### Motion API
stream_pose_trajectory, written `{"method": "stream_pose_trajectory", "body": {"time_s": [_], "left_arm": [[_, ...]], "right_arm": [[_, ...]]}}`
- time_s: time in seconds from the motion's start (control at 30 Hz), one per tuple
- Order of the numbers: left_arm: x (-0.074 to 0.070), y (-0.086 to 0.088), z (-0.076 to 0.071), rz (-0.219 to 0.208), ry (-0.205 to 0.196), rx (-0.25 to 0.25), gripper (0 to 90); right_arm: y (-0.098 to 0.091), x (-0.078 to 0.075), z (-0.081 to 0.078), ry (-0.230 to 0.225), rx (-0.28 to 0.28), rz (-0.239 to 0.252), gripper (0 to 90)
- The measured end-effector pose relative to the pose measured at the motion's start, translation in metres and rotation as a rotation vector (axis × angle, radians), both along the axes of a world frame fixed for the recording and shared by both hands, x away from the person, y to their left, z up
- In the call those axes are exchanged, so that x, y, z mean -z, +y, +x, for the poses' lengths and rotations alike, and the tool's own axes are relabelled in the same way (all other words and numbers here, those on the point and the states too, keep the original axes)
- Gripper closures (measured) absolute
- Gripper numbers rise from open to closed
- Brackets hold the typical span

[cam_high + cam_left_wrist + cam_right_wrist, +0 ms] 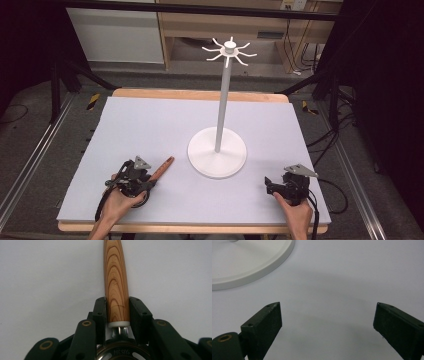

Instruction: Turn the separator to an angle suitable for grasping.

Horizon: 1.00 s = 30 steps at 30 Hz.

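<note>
Wooden handle [116, 285] clamped in our left gripper [146, 177] near the mat's [150, 125] front-left corner, its long axis running away toward the white stand [218, 152]; our right gripper [327, 320], jaws wide and empty, waits front-right

I noted the wooden handle [116, 282], striped brown grain, white collar and steel neck at its near end, lying flat on the mat [150, 125], left of the stand's base [217, 151].
</note>
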<state>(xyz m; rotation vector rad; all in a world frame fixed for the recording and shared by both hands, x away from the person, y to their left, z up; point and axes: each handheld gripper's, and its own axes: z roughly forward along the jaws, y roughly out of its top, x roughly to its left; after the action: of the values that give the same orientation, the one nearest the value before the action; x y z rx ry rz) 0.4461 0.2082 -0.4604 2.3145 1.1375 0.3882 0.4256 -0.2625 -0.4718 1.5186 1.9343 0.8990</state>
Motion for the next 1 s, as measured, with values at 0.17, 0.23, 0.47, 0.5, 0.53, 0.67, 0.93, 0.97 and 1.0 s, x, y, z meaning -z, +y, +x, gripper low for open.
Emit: {"method": "stream_pose_trajectory", "body": {"time_s": [0.17, 0.23, 0.47, 0.5, 0.53, 0.67, 0.93, 0.97, 1.0], "left_arm": [[-0.001, -0.002, 0.0, -0.003, -0.009, 0.001, 64.1], [-0.006, -0.002, 0.0, -0.017, -0.016, 0.013, 61.2], [-0.021, -0.006, 0.004, -0.011, -0.04, 0.041, 57.2], [-0.023, -0.007, 0.004, -0.011, -0.038, 0.047, 56.8], [-0.024, -0.009, 0.005, -0.01, -0.038, 0.05, 56.7], [-0.028, -0.013, 0.012, -0.003, -0.037, 0.057, 56.6], [-0.03, -0.026, 0.03, 0.045, -0.013, 0.075, 58.2], [-0.029, -0.028, 0.032, 0.052, -0.007, 0.077, 58.2], [-0.029, -0.03, 0.033, 0.062, -0.003, 0.079, 58.4]], "right_arm": [[0.0, 0.0, 0.0, -0.001, -0.001, -0.001, 8.7], [0.0, 0.0, 0.001, 0.0, -0.001, 0.001, 8.7], [-0.001, 0.001, 0.0, 0.011, 0.003, 0.012, 8.9], [-0.002, 0.002, 0.0, 0.014, 0.006, 0.015, 8.9], [-0.003, 0.002, 0.0, 0.01, 0.001, 0.012, 9.0], [-0.002, 0.001, 0.0, 0.013, 0.002, 0.012, 8.9], [-0.003, 0.001, 0.001, 0.01, 0.007, 0.018, 8.9], [-0.003, 0.0, 0.0, 0.012, 0.007, 0.02, 8.9], [-0.003, 0.0, 0.0, 0.012, 0.01, 0.023, 8.9]]}}
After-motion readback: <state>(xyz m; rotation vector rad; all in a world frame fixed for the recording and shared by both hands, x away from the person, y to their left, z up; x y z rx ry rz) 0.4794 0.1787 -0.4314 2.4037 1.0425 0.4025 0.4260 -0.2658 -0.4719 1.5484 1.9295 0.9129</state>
